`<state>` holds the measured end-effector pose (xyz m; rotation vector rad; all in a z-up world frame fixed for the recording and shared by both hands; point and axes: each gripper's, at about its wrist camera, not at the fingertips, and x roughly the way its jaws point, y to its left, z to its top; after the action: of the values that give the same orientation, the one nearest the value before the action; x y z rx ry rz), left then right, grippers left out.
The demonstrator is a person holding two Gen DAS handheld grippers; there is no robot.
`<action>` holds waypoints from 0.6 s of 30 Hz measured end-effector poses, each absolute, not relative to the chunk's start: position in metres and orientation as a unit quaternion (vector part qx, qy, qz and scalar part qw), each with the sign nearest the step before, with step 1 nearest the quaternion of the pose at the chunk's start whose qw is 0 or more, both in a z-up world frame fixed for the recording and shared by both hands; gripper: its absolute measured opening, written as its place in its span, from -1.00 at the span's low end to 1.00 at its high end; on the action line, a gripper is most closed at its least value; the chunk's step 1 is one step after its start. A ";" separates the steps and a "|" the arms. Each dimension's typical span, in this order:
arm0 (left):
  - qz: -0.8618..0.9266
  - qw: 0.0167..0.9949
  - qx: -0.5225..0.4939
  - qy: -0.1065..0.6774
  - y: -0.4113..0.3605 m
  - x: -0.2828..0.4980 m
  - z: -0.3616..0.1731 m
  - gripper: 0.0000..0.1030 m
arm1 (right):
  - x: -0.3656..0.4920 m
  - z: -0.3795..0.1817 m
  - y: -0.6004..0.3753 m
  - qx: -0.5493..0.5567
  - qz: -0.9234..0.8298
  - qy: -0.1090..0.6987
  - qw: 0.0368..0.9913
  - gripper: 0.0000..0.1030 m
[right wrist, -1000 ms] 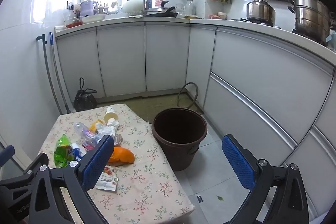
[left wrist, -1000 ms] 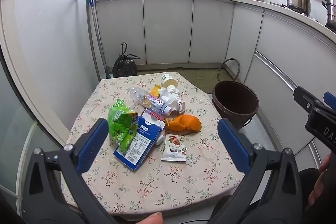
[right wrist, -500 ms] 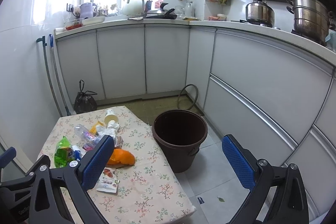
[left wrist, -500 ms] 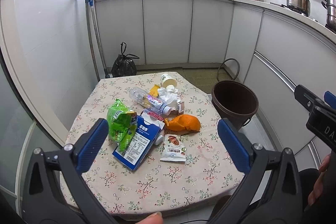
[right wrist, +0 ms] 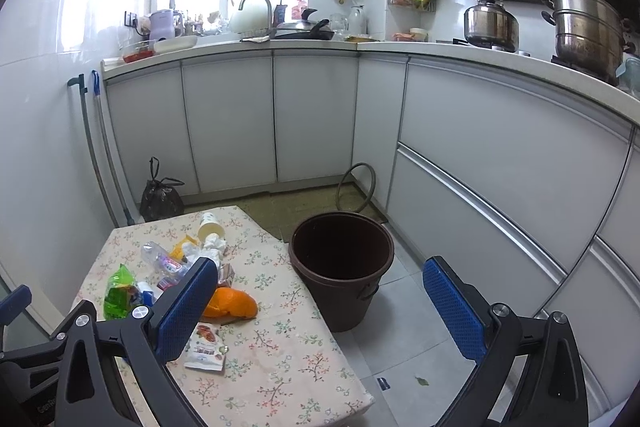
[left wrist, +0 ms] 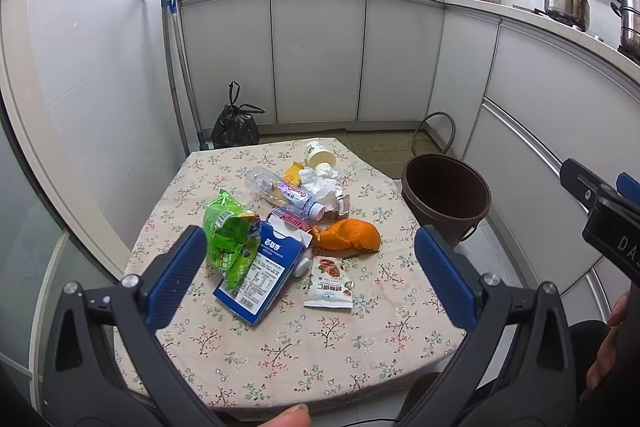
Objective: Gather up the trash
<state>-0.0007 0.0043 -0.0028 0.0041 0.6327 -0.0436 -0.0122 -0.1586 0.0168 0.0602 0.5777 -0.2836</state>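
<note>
Trash heap on floral-cloth table point(left wrist: 288, 355); both claws wide and holding nothing.

Left gripper point(left wrist: 310, 261) hovers over the table's near edge; right gripper point(right wrist: 320, 301) hangs beside the table, above the floor. Round brown plastic bucket point(left wrist: 446, 201) stands on the floor just beside the table, showing nothing inside. Heaped on the table: blue milk carton point(left wrist: 262, 273), long axis toward the near edge; clear plastic bottle point(left wrist: 282, 191) on its side, cap toward the bucket; green crinkled wrapper point(left wrist: 226, 233); orange peel point(left wrist: 348, 237); white nut sachet point(left wrist: 330, 283); crumpled white tissue point(left wrist: 320, 183); tipped paper cup point(left wrist: 318, 153).
</note>
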 end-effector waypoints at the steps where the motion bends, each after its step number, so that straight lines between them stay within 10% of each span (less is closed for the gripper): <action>1: -0.022 0.950 0.002 0.311 0.004 -0.001 -0.003 1.00 | -0.012 0.017 -0.158 0.030 -0.139 0.283 0.948 1.00; 18: -0.022 0.950 0.002 0.311 0.004 -0.002 -0.002 1.00 | -0.013 0.017 -0.159 0.031 -0.142 0.281 0.948 1.00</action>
<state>-0.0019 0.0038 -0.0025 0.0036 0.6327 -0.0450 -0.0130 -0.1587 0.0171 0.0632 0.5727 -0.2898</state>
